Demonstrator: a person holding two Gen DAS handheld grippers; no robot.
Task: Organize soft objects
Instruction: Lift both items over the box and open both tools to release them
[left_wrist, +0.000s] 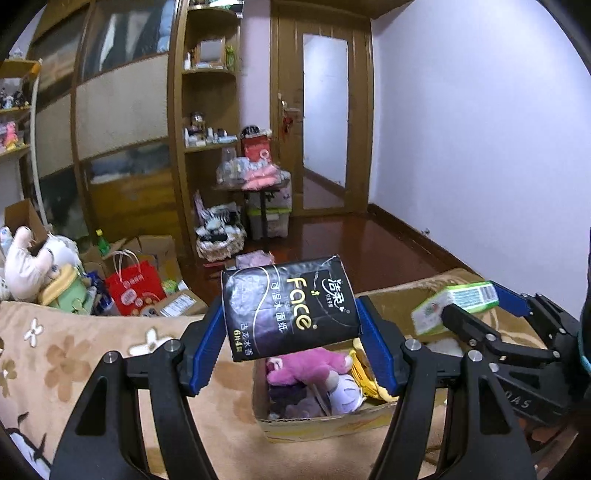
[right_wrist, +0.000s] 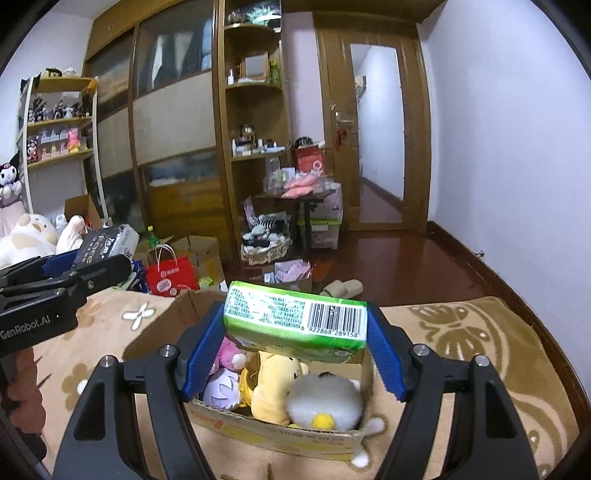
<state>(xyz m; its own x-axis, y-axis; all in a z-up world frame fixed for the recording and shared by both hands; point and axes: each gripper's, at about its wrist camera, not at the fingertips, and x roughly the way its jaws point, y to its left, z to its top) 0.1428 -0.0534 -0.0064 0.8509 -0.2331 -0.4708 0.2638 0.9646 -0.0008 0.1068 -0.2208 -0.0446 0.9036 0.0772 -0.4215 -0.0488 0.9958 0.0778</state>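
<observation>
Left gripper (left_wrist: 291, 325) clamped on black tissue pack (left_wrist: 290, 306), glossy crinkled film; right gripper (right_wrist: 295, 343) clamped on green tissue pack (right_wrist: 295, 319), slick wrap, barcode up; both hang over cardboard box (right_wrist: 280, 435) on patterned blanket (right_wrist: 461, 332); box already holds plush toys (right_wrist: 273, 387), fuzzy, rounded; packs likely go in next; more plush on floor beyond.
</observation>
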